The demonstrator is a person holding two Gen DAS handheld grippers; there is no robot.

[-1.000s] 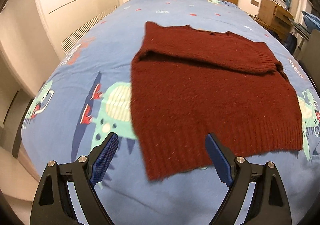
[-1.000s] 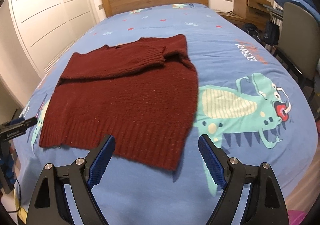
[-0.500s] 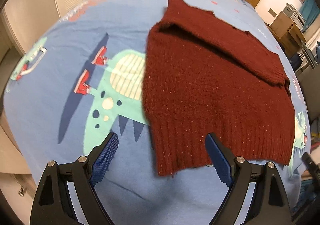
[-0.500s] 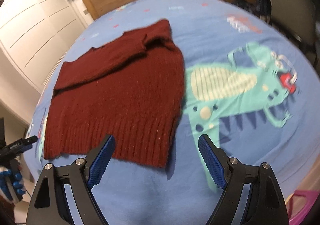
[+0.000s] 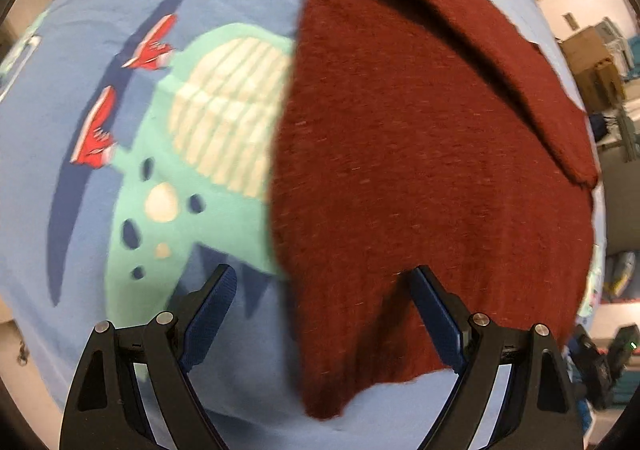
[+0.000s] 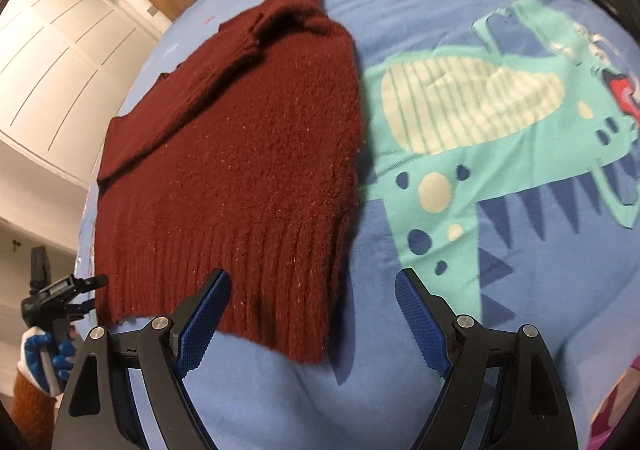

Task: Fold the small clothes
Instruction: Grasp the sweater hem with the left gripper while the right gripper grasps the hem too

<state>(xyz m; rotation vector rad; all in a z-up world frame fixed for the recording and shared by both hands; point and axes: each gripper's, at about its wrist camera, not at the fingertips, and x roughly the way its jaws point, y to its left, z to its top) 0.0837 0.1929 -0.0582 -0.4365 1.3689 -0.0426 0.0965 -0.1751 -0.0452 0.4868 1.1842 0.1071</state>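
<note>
You have brought both grippers down close over the sweater's point(image 5: 420, 154) ribbed hem point(image 6: 240, 262) in the last second. The sweater lies flat on the dinosaur bedspread point(image 6: 460, 290), sleeves folded in. Your left gripper point(image 5: 322, 314) and right gripper point(image 6: 312, 314) straddle the near corners, jaws spread wide, gripping nothing; the corner pinch looks next.

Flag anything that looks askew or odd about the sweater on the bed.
The dark red sweater lies flat on the dinosaur bedsheet, sleeves already folded across the chest. The hem corner nearest the left gripper droops into a point, so the hem is uneven there. Nothing looks damaged.
</note>
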